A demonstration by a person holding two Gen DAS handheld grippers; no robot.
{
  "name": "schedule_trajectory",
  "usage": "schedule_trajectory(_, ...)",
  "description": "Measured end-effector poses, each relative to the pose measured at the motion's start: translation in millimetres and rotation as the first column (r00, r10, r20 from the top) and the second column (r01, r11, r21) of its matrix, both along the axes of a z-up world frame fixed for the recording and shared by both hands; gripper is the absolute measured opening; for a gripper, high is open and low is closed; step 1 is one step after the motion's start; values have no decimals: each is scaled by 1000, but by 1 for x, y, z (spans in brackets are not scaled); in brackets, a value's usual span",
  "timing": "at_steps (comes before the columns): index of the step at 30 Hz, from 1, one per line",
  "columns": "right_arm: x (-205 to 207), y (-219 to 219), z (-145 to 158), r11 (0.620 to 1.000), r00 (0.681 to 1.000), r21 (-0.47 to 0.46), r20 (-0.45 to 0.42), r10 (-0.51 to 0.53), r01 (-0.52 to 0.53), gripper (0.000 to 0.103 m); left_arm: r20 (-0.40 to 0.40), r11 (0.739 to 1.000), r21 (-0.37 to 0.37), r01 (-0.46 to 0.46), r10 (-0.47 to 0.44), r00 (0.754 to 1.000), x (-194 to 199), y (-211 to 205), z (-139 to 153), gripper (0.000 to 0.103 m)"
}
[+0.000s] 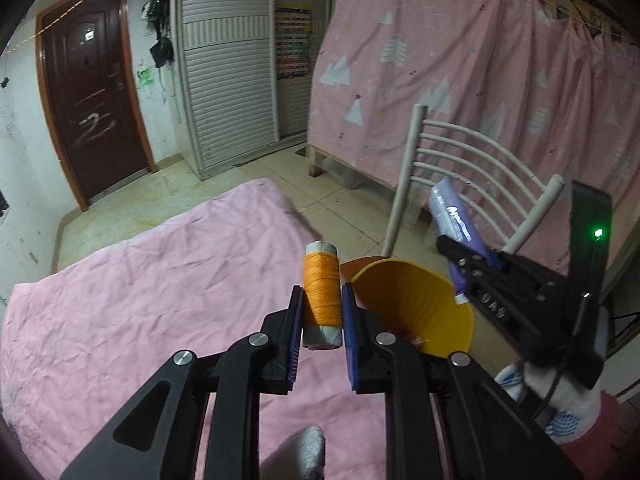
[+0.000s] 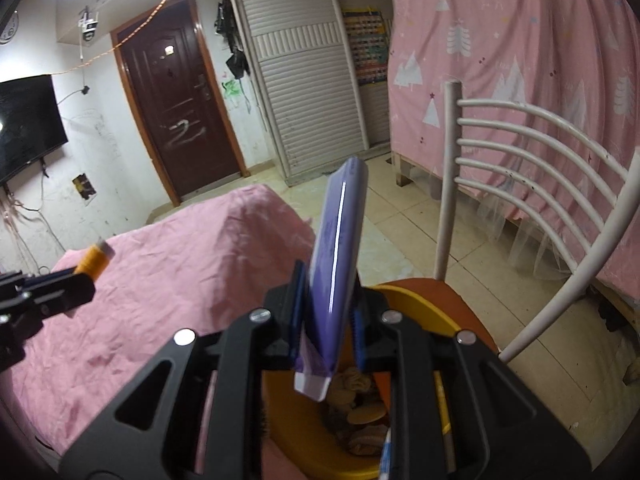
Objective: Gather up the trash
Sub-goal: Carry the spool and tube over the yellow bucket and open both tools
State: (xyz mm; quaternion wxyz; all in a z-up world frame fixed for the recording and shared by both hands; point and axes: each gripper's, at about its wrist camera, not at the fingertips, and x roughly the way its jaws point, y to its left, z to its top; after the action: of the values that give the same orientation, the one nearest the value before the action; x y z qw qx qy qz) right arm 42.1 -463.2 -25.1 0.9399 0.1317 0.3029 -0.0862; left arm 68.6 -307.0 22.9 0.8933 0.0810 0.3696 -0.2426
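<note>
Fingers of your left gripper (image 1: 321, 312) are clamped narrow on a spool of orange thread (image 1: 321, 286), which stands upright between the blue pads with its pale ends showing above and below. In the left wrist view that spool sits dead centre, over the wrinkled pink sheet (image 1: 160, 300) that fills everything from 6 to 10 o'clock. At 3 o'clock of the spool, just beside it, you see the rim of the yellow bin (image 1: 440, 280).

Your right gripper (image 2: 328, 312) is pinched tight on a flat purple tube (image 2: 340, 248), gripped near its lower end so the body leans up toward 12 o'clock and the crimped tail hangs below the pads. Directly under that tail, at 6 o'clock in the right wrist view, the yellow bin lies open, with crumpled tan scraps (image 2: 360, 404) already inside it. The bin rests on an orange seat (image 2: 448, 296) at about 3 o'clock of your grip.

Out at 9 o'clock in that same view, your left gripper shows with the orange spool, well apart from the bin.

Beyond the bin, at 2 o'clock, the white chair back (image 2: 540, 168) with its curved bars rises. Farther still, a pink curtain (image 2: 520, 40) printed with white trees hangs at 1 o'clock, a white slatted wardrobe (image 2: 304, 92) at 12, and a dark brown door (image 2: 180, 100) at 11.
</note>
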Motion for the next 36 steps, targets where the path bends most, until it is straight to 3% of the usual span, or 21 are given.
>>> schedule_trajectory(15, 10, -42, -49, 996, 995, 51, -84, -62, 66, 19, -109, 995, -35, 89, -93, 990, 22, -75, -35, 9)
schedule_trajectory(21, 3, -59, -48, 992, 991, 51, -76, -111, 115, 19, -152, 990, -71, 119, -128, 980, 27, -86, -44, 10)
schedule_trajectory(23, 1, -59, -47, 992, 990, 44, -77, -116, 120, 20, -164, 990, -69, 120, -130, 978, 28, -87, -47, 15)
schedule_trajectory(25, -2, -58, -46, 992, 990, 44, -77, -117, 121, 32, -172, 991, -64, 114, -123, 977, 28, -88, -49, 35)
schedule_trajectory(28, -6, -55, -42, 992, 991, 43, -69, -117, 120, 42, -170, 992, -65, 108, -117, 978, 27, -85, -49, 49)
schedule_trajectory(36, -9, -38, -27, 995, 995, 28, -45, -92, 93, 50, -137, 994, -69, 81, -89, 987, 22, -64, -44, 50)
